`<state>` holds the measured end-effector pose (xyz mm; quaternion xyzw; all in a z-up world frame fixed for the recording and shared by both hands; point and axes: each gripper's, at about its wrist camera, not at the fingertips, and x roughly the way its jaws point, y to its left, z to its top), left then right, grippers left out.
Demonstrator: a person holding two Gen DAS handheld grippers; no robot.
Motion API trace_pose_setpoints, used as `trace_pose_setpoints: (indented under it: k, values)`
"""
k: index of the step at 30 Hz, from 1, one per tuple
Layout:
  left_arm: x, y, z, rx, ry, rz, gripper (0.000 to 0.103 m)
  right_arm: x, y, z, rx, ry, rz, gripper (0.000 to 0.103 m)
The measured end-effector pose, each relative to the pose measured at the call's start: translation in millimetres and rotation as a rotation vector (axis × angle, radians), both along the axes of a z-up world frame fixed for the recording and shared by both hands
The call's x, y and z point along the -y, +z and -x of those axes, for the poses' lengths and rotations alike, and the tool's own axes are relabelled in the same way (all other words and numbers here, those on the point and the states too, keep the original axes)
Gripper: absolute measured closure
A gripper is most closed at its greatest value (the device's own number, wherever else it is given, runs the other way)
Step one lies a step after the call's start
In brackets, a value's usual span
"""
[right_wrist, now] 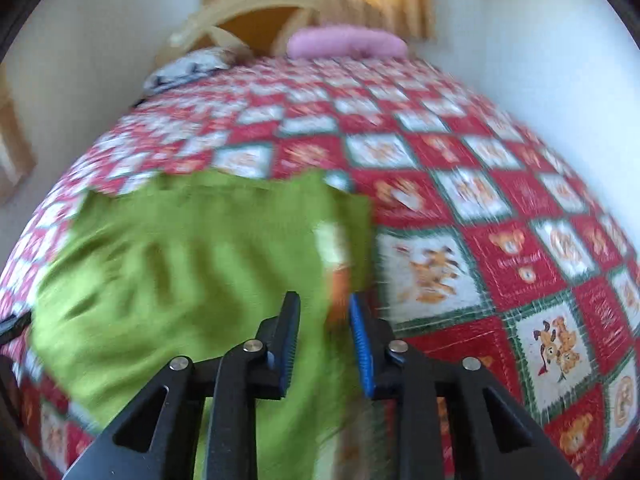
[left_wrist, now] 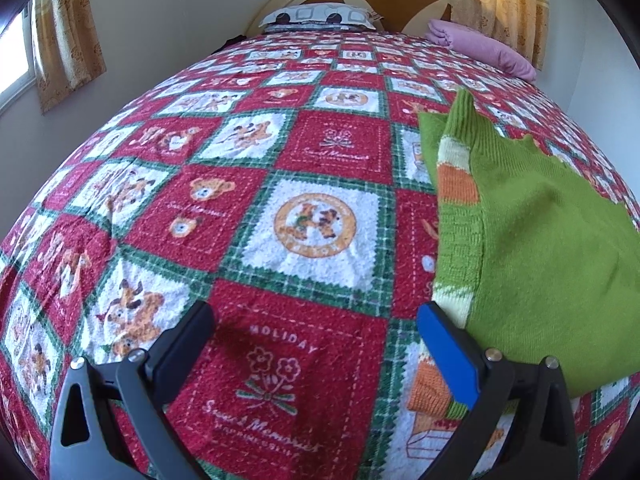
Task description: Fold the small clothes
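A small green knitted sweater (left_wrist: 532, 240) with orange and white bands lies partly folded on the bed, at the right of the left wrist view. My left gripper (left_wrist: 316, 324) is open and empty, low over the quilt, just left of the sweater's edge. In the blurred right wrist view the sweater (right_wrist: 180, 264) fills the left and middle. My right gripper (right_wrist: 324, 312) hovers over the sweater's right edge with its jaws a small way apart and nothing clearly between them.
The bed is covered by a red, white and green patchwork quilt (left_wrist: 224, 208). A patterned pillow (left_wrist: 320, 16) and a folded pink blanket (left_wrist: 480, 50) lie by the headboard. Walls and curtains surround the bed.
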<state>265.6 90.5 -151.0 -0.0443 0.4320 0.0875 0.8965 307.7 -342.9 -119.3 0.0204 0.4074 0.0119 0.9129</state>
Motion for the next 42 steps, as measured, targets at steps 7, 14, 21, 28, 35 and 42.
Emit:
trace_pose_setpoints:
  k: [7, 14, 21, 28, 35, 42]
  values:
    - [10, 31, -18, 0.061, -0.113, -0.017, 0.000, -128, 19, 39, 0.046, 0.356, 0.014, 0.057]
    - [13, 37, -72, 0.034, -0.188, 0.045, 0.000, -243, -5, 60, 0.063, 0.573, 0.133, 0.049]
    - [28, 27, -103, -0.005, -0.245, 0.093, 0.000, -294, -23, 65, 0.071, 0.661, 0.242, 0.049]
    - [39, 15, -130, -0.043, -0.246, 0.101, 0.000, -323, -41, 73, 0.127, 0.671, 0.391, 0.049]
    - [46, 10, -142, -0.041, -0.264, 0.095, 0.000, -333, -48, 65, 0.137, 0.646, 0.418, 0.049]
    - [49, 6, -149, -0.040, -0.300, 0.113, 0.002, -344, -51, 63, 0.185, 0.633, 0.496, 0.049]
